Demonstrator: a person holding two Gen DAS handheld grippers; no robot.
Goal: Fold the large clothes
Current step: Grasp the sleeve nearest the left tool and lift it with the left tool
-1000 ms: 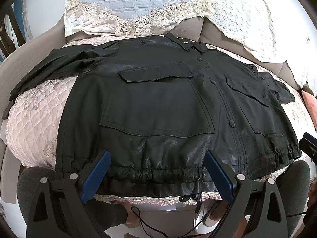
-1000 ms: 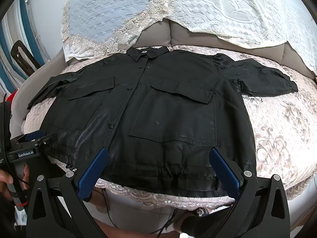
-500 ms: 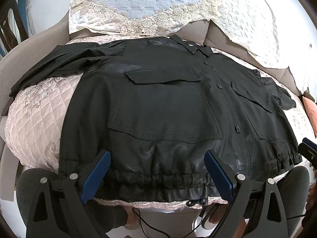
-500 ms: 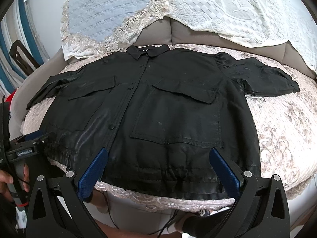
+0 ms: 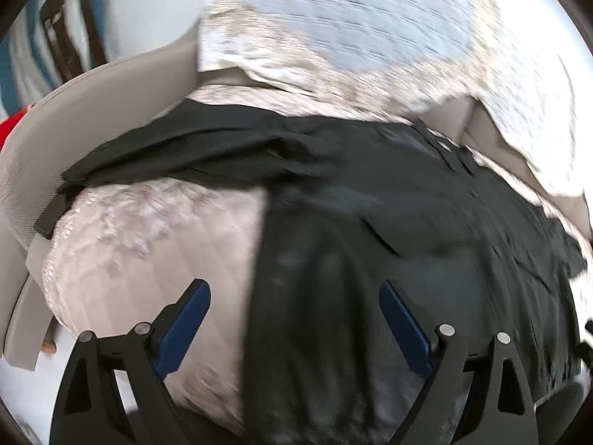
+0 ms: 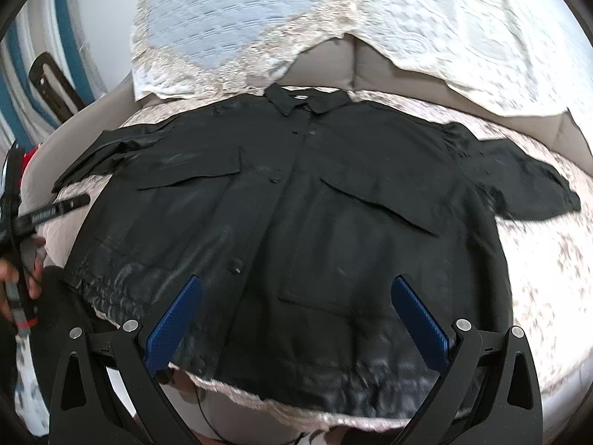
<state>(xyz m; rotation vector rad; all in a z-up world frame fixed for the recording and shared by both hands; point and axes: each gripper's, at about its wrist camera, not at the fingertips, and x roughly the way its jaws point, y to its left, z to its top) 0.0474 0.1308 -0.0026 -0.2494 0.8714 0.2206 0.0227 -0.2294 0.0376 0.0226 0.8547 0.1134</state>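
Observation:
A large black button-front jacket [image 6: 296, 222] lies spread flat, front up, on a pale quilted sofa seat [image 6: 537, 278], collar at the far side and both sleeves stretched outward. My right gripper [image 6: 296, 319] hangs open over the jacket's lower front near the hem, with nothing between its blue pads. My left gripper [image 5: 294, 322] is open too, above the jacket's left side edge [image 5: 259, 278], and its view is blurred. The left sleeve [image 5: 185, 148] runs off toward the sofa arm. The left gripper's body [image 6: 52, 211] shows at the left edge of the right wrist view.
Lace-edged white and pale blue covers [image 6: 444, 37] drape the sofa backrest. The grey sofa arm [image 5: 74, 111] curves along the left. A person's hand [image 6: 15, 278] holds the left gripper's handle. A dark frame [image 5: 70, 37] stands by the wall at far left.
My left gripper has swung left and forward, from over the hem's middle to the jacket's left edge. My right gripper has moved forward over the hem. The jacket lies as before.

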